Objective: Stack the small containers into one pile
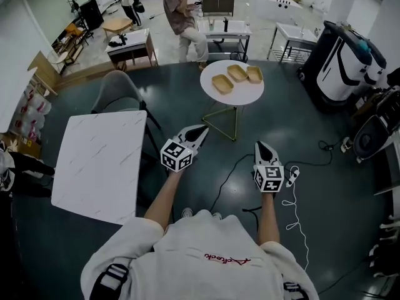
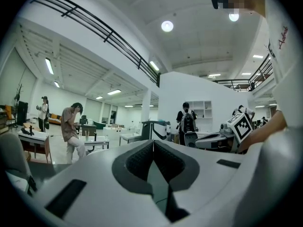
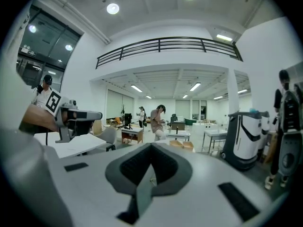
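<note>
Left gripper [image 1: 199,131], right gripper [image 1: 260,146], jaws pressed together, empty; no reach yet, I'd say: trays [image 1: 237,72] unstacked on table [image 1: 240,96] well ahead.

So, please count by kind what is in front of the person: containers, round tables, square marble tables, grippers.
Tan containers: 3
Round white table: 1
Square marble-top table: 1
Grippers: 2, left gripper and right gripper
Total: 7

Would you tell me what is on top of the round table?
Three shallow tan containers lie side by side, unstacked, on the round table; the top beneath them is hidden.
</note>
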Motion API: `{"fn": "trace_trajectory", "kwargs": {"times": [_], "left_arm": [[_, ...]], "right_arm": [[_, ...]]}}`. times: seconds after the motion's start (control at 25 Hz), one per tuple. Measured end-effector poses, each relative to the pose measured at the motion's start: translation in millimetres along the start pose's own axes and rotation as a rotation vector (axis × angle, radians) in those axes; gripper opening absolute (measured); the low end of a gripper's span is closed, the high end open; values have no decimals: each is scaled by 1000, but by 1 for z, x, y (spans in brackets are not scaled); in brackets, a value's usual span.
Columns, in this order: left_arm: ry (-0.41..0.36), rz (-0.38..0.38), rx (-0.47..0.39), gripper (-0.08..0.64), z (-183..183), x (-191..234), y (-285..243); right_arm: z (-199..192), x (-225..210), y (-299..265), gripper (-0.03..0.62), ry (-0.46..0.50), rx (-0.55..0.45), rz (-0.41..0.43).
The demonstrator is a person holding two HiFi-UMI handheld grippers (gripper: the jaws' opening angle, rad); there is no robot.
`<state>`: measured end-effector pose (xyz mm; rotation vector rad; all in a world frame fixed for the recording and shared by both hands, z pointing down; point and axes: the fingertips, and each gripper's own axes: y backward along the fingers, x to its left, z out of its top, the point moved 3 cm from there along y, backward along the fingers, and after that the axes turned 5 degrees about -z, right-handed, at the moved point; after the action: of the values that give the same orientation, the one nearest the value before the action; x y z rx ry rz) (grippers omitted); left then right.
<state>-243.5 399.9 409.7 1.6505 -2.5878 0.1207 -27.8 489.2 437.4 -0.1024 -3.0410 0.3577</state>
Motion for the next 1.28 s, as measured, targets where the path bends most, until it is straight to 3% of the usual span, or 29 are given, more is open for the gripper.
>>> {"fn": "trace_trajectory", "kwargs": {"times": [0.4, 0.72, 1.28], "left_arm": [[11, 34, 11, 12, -12, -29, -21], [6, 17, 22, 12, -19, -38, -43], [21, 24, 20, 12, -25, 15, -75]], "right_arm": [[-15, -30, 10, 20, 8, 17, 44], [-27, -47, 10, 20, 3, 26, 47], [-26, -55, -52, 20, 8, 39, 59]]}}
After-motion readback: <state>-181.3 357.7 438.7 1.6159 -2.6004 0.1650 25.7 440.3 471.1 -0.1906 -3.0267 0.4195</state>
